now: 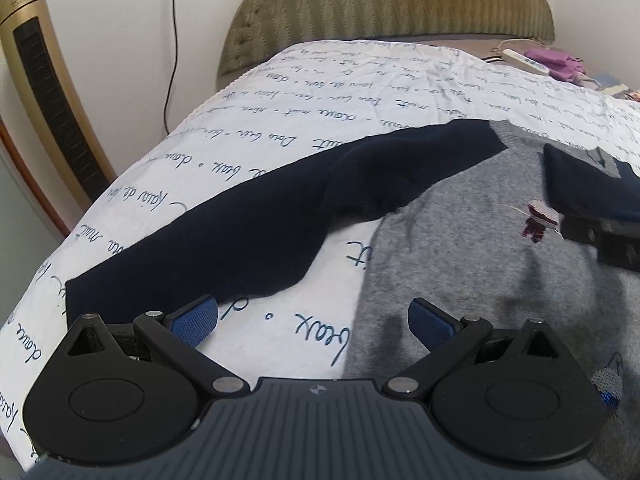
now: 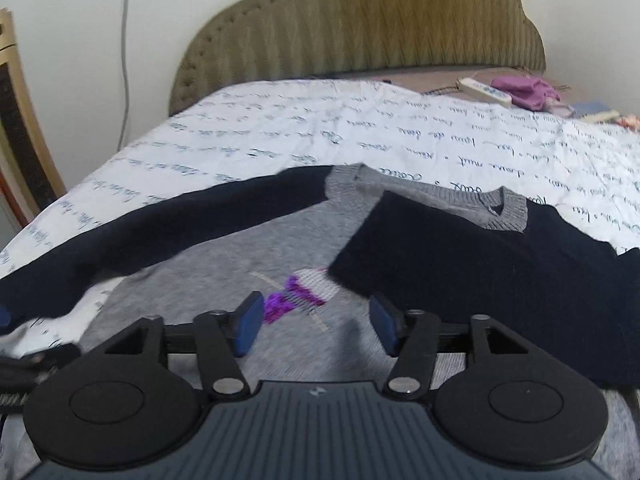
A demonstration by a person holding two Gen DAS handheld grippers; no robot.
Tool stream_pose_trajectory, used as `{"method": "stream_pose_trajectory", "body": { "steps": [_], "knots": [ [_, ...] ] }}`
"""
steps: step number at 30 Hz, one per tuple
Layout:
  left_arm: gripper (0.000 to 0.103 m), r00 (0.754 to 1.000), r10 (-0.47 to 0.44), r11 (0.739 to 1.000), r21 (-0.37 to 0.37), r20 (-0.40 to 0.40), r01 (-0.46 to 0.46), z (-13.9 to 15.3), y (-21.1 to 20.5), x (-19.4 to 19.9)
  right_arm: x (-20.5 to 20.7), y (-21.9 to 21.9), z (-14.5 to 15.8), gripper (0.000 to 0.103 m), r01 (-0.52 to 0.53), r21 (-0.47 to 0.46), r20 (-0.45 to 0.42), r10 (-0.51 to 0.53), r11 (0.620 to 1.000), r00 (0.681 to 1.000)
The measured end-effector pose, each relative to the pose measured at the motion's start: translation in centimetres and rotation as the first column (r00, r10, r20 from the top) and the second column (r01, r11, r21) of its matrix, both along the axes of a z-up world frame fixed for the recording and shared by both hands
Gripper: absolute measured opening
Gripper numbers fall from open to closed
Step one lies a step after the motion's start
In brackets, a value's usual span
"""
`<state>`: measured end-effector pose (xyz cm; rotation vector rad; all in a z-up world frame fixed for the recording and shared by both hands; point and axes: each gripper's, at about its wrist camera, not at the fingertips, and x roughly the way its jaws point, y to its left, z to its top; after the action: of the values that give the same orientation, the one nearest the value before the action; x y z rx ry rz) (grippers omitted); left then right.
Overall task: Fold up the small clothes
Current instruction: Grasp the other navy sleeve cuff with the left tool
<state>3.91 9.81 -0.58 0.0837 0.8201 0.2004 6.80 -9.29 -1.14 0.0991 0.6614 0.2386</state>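
A small grey sweater [image 2: 224, 256] with navy sleeves lies flat on the bed, on a white bedspread [image 2: 304, 128] printed with handwriting.

The left hand-held gripper [image 1: 314, 322] hovers low with its blue pads spread wide and nothing between them. Its left pad sits just beside the cuff end of the outstretched navy sleeve [image 1: 248, 216]; its right pad is over the sweater's grey side edge, with bare bedspread in the gap.

The right hand-held gripper [image 2: 314, 326] is also spread wide and empty, above the grey chest near the purple embroidered figure [image 2: 292, 300]. The other navy sleeve [image 2: 460, 252] is folded across the chest, its cuff just beyond the right pad.

An olive upholstered headboard [image 2: 360, 32] stands behind.
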Motion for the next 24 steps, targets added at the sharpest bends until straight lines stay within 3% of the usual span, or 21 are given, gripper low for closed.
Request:
{"method": "stream_pose_trajectory", "body": {
  "steps": [5, 13, 18, 21, 22, 24],
  "knots": [
    [0.103, 1.000, 0.016, 1.000, 0.008, -0.005, -0.016, 0.0, 0.2, -0.2, -2.4, 1.1, 0.4, 0.074, -0.030, -0.031, 0.029, 0.031, 0.999, 0.999],
    [0.103, 0.998, 0.055, 0.998, -0.017, -0.023, -0.055, -0.3, 0.7, -0.5, -4.7, 0.7, -0.5, 0.075, -0.035, -0.006, 0.000, 0.035, 0.999, 0.999],
    [0.103, 0.988, 0.151, 0.981, -0.120, -0.020, -0.152, -0.1, 2.7, -0.7, -5.4, 0.2, -1.3, 0.075, -0.026, 0.012, -0.029, 0.026, 1.000, 0.999],
    [0.102, 0.972, 0.233, 0.939, -0.252, -0.030, -0.233, 0.0, 4.9, -1.0, -5.8, 0.1, -1.6, 0.075, -0.033, 0.018, -0.037, 0.033, 0.999, 0.999],
    [0.102, 0.964, 0.264, 0.915, -0.307, -0.039, -0.263, 0.0, 5.9, -1.2, -5.9, 0.1, -1.7, 0.075, -0.034, 0.017, -0.037, 0.034, 0.999, 0.999],
    [0.101, 0.938, 0.342, 0.837, -0.436, -0.054, -0.331, -0.2, 8.1, -1.7, -6.0, 0.2, -1.7, 0.075, -0.036, 0.018, -0.039, 0.037, 0.999, 0.999]
  ]
}}
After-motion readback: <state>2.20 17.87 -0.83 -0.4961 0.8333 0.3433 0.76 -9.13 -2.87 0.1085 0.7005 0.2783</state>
